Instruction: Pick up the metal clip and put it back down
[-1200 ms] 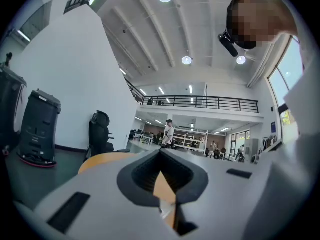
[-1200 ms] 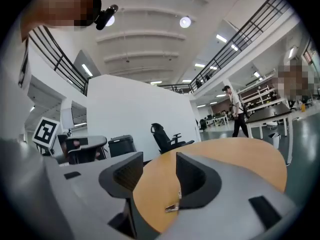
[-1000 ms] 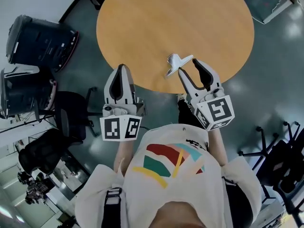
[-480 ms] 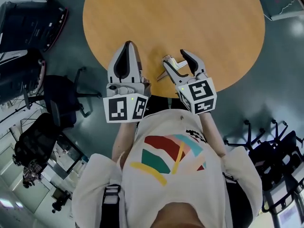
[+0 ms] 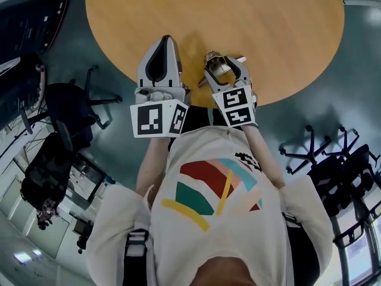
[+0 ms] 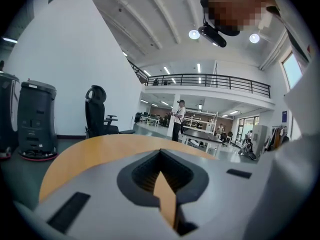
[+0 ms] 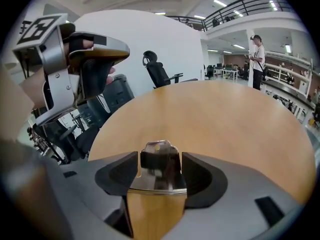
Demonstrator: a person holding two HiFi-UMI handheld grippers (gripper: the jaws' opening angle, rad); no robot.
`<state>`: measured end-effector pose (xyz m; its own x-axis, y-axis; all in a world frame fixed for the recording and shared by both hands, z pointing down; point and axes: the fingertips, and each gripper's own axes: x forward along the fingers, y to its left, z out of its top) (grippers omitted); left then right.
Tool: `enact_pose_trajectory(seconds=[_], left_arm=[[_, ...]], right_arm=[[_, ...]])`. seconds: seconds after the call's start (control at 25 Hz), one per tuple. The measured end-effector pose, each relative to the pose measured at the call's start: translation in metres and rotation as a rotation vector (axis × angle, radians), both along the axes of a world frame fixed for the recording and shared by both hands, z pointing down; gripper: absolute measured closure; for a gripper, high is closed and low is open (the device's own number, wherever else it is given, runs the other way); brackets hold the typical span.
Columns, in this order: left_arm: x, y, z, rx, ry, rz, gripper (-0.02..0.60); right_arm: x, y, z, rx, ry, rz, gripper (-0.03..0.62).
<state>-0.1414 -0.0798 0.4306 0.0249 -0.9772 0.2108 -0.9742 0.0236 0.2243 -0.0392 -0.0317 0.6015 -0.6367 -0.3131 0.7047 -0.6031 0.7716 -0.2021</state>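
Note:
The metal clip (image 5: pixel 215 65) is a shiny folded clip with a dark band, low over the round wooden table (image 5: pixel 256 22) near its front edge. It fills the gap between the fingers of my right gripper (image 5: pixel 224 64), which point steeply down. In the right gripper view the clip (image 7: pixel 159 166) touches both pads, so the gripper (image 7: pixel 160 159) is shut on it; its jaws have just been opening with the clip between them. Whether the clip rests on the wood I cannot tell. My left gripper (image 5: pixel 165 39) hovers beside it to the left, shut and empty (image 6: pixel 160 154).
The table edge runs just under both grippers. Office chairs stand on the floor at the left (image 5: pixel 71 106) and right (image 5: pixel 333 159). A dark machine (image 5: pixel 27 16) is at the far left. A person (image 7: pixel 257 59) stands far beyond the table.
Both grippers moved forward over the table edge and sank toward it. The right one tipped downward, bringing the clip from the air down to the tabletop.

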Motion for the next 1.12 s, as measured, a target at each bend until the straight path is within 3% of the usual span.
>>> enact_pose_trajectory(seconds=[0.44, 0.8, 1.12], left_arm=[[-0.027, -0.012, 0.048, -0.062, 0.044, 0.038, 0.538], [-0.054, -0.017, 0.061, -0.092, 0.062, 0.021, 0.538], [-0.058, -0.025, 0.08, -0.115, 0.067, 0.037, 0.538]], right_arm=[[-0.026, -0.018, 0.019, -0.001, 0.036, 0.047, 0.336], [-0.041, -0.025, 0.025, -0.048, 0.055, 0.088, 0.275], [-0.046, -0.04, 0.045, 0.059, 0.141, 0.095, 0.276]])
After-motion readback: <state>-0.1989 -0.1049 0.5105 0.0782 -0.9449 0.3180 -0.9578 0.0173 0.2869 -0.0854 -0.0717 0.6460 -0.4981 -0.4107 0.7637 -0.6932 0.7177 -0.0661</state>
